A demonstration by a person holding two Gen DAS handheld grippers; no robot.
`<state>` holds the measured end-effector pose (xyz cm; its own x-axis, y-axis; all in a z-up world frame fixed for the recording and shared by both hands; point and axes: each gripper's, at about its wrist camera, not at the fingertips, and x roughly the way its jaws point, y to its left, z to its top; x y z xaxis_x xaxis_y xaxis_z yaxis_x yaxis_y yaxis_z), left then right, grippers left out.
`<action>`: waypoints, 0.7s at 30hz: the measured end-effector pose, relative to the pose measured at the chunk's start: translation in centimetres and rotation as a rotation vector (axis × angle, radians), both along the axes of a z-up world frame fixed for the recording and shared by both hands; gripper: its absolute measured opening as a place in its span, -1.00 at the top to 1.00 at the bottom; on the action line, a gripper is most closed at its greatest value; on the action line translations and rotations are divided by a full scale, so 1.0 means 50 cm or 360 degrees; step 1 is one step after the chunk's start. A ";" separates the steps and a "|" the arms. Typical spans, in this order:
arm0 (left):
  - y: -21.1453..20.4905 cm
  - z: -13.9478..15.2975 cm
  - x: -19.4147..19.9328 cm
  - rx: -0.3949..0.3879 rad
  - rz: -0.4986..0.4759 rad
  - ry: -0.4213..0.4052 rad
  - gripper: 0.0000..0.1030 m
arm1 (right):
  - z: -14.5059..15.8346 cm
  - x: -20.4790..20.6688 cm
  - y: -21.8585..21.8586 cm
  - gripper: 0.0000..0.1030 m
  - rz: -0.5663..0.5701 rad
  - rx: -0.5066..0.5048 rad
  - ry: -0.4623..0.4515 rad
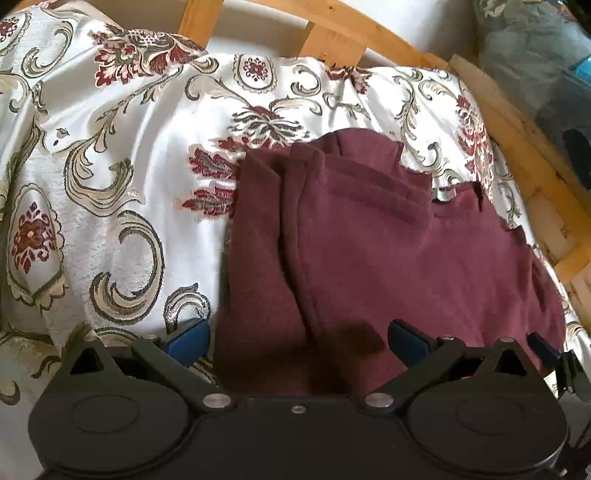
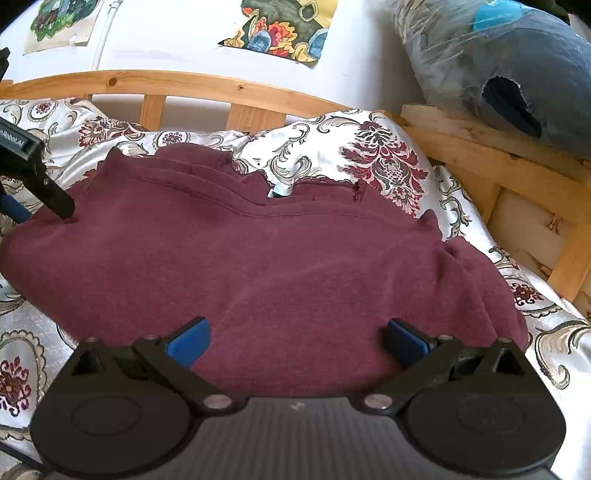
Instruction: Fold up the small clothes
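A maroon sweatshirt point(image 1: 388, 258) lies on a floral bedspread point(image 1: 110, 147), its left side folded over in a long flap, with a white tag at the collar point(image 1: 443, 194). My left gripper point(image 1: 297, 341) hovers open over the near hem, blue pads wide apart with nothing between them. In the right wrist view the sweatshirt point(image 2: 277, 266) spreads wide, collar tag point(image 2: 279, 190) at the far edge. My right gripper point(image 2: 297, 341) is open above the near edge. The left gripper point(image 2: 38, 212) shows at the far left, one dark fingertip touching the cloth.
A wooden bed frame point(image 2: 184, 86) runs along the back and right side point(image 2: 517, 177). A plastic-wrapped dark bundle point(image 2: 517, 74) sits on the frame at the right. Pictures point(image 2: 284, 26) hang on the white wall. Bare bedspread point(image 2: 388, 155) lies beyond the collar.
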<state>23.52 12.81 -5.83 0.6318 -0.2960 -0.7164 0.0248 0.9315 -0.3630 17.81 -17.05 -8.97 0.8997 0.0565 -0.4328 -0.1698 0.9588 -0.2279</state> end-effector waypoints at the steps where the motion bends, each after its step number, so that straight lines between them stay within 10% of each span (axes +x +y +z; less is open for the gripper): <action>1: -0.003 -0.001 0.000 0.0019 -0.0012 0.0001 -0.99 | 0.000 0.000 0.001 -1.00 -0.0001 -0.0005 -0.0002; 21: -0.021 -0.012 0.004 0.0168 -0.0077 0.0006 -0.98 | -0.001 -0.002 0.005 -1.00 -0.0006 -0.0031 -0.0016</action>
<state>23.72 11.78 -6.44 0.6156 -0.2486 -0.7478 0.0694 0.9623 -0.2629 17.70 -16.82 -9.00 0.9042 0.0449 -0.4248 -0.1641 0.9546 -0.2485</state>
